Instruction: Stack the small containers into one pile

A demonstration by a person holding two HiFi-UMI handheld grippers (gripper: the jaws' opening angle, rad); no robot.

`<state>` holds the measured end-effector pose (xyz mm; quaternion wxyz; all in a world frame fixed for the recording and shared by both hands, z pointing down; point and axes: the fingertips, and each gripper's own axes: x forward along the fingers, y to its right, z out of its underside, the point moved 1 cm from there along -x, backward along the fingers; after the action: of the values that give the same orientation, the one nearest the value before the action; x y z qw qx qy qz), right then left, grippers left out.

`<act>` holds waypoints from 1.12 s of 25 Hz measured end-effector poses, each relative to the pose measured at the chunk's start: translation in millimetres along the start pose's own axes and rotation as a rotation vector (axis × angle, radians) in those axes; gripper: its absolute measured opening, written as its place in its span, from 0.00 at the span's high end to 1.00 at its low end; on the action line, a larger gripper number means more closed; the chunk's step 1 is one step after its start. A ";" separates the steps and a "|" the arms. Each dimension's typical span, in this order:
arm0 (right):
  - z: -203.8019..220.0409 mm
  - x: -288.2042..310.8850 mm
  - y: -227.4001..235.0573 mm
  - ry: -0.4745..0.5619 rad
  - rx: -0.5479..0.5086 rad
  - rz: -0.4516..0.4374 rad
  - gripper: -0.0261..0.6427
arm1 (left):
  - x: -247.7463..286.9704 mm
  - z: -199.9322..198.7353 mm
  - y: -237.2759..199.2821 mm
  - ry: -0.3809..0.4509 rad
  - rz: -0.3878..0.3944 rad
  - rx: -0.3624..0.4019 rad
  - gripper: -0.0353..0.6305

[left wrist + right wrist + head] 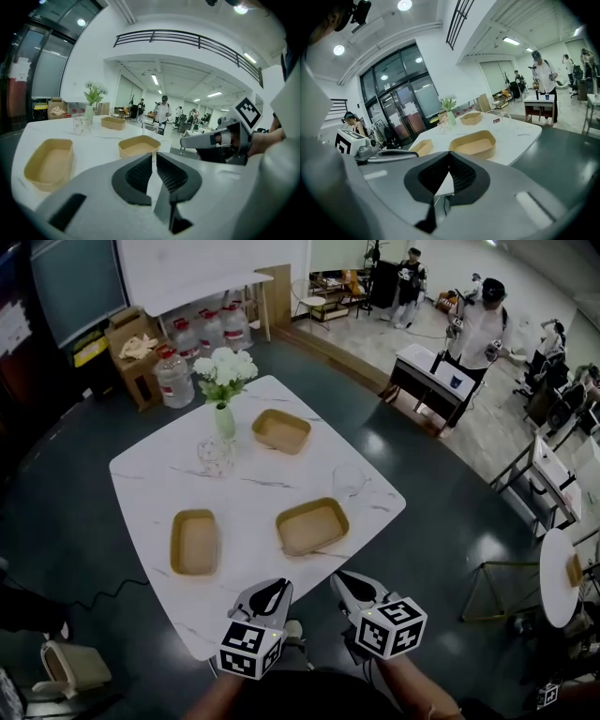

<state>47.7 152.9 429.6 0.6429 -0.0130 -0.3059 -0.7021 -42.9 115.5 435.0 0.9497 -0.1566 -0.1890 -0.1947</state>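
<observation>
Three shallow tan containers lie apart on the white marble table [141, 474]: one near left [194, 542], one near right [312, 526], one far [281, 430]. My left gripper [277, 589] hovers over the table's near edge, jaws a narrow slit apart with nothing between them. My right gripper [349, 579] is beside it, shut and empty. In the left gripper view the gripper [154, 157] faces the near-right container [139, 146], with the near-left one [49, 163] beside it. In the right gripper view the gripper [449, 157] points at the near-right container [473, 144].
A vase of white flowers [223, 413] and a glass [214, 456] stand at the table's far side, a clear jug [349, 480] at its right. Water bottles [173, 376] and boxes sit behind. A bin [66, 667] stands on the floor at left. People stand far right.
</observation>
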 end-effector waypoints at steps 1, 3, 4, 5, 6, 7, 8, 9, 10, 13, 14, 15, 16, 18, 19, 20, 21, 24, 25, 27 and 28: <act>-2.9 6.0 3.4 -0.002 0.001 0.004 0.96 | 4.9 -1.7 -4.9 -0.003 0.003 -0.002 0.90; -9.3 16.7 8.9 -0.006 0.002 0.014 0.96 | 13.7 -5.1 -14.0 -0.011 0.009 -0.008 0.90; -12.1 21.0 10.8 -0.008 0.000 0.020 0.96 | 17.2 -6.4 -17.7 -0.014 0.013 -0.012 0.89; -14.4 24.6 12.4 -0.010 -0.002 0.027 0.96 | 20.2 -7.3 -21.1 -0.015 0.017 -0.017 0.89; -16.4 28.3 13.9 -0.011 -0.005 0.033 0.96 | 23.0 -7.8 -24.6 -0.016 0.021 -0.020 0.89; -18.4 32.2 15.3 -0.011 -0.006 0.040 0.96 | 26.1 -8.1 -28.7 -0.017 0.024 -0.021 0.89; -20.5 36.4 16.8 -0.010 -0.006 0.047 0.96 | 29.3 -8.5 -33.1 -0.020 0.026 -0.020 0.88; -22.2 40.1 18.4 -0.011 -0.006 0.053 0.96 | 32.4 -8.8 -36.9 -0.024 0.028 -0.021 0.88; -23.0 42.8 20.2 -0.015 -0.004 0.059 0.96 | 34.8 -8.6 -39.5 -0.028 0.030 -0.025 0.87; -24.7 48.2 28.5 -0.030 -0.004 0.074 0.96 | 41.3 -6.6 -44.3 -0.036 0.028 -0.049 0.86; -26.7 50.8 32.2 -0.032 -0.003 0.078 0.96 | 44.5 -6.2 -46.7 -0.040 0.024 -0.053 0.86; -29.4 54.1 36.3 -0.032 -0.003 0.081 0.96 | 48.5 -6.2 -49.7 -0.046 0.019 -0.055 0.86; -32.3 57.6 40.6 -0.034 -0.005 0.083 0.96 | 52.5 -6.6 -52.8 -0.051 0.013 -0.057 0.86; -36.7 63.5 48.6 -0.043 -0.013 0.087 0.96 | 58.7 -7.8 -58.0 -0.057 0.000 -0.064 0.85; -38.6 66.1 52.5 -0.048 -0.017 0.088 0.96 | 61.2 -8.3 -60.5 -0.059 -0.008 -0.067 0.85; -40.6 68.9 56.6 -0.052 -0.020 0.087 0.96 | 64.0 -8.5 -63.4 -0.062 -0.016 -0.070 0.85; -42.7 72.1 61.0 -0.056 -0.022 0.086 0.95 | 67.4 -8.7 -66.7 -0.065 -0.026 -0.073 0.85; -48.9 82.0 77.5 -0.076 -0.033 0.085 0.92 | 79.1 -11.0 -75.2 -0.069 -0.067 -0.080 0.84; -50.6 84.8 83.1 -0.084 -0.038 0.085 0.92 | 82.3 -12.3 -77.4 -0.068 -0.083 -0.079 0.84; -53.9 89.1 93.0 -0.096 -0.041 0.083 0.92 | 87.4 -14.0 -81.0 -0.072 -0.114 -0.078 0.84; -55.5 90.7 97.6 -0.101 -0.042 0.080 0.92 | 89.7 -14.0 -82.5 -0.078 -0.129 -0.082 0.84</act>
<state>141.7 48.3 462.1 0.6538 -0.0744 -0.3223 -0.6805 2.4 10.3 478.8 0.9199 -0.1902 -0.2272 -0.2569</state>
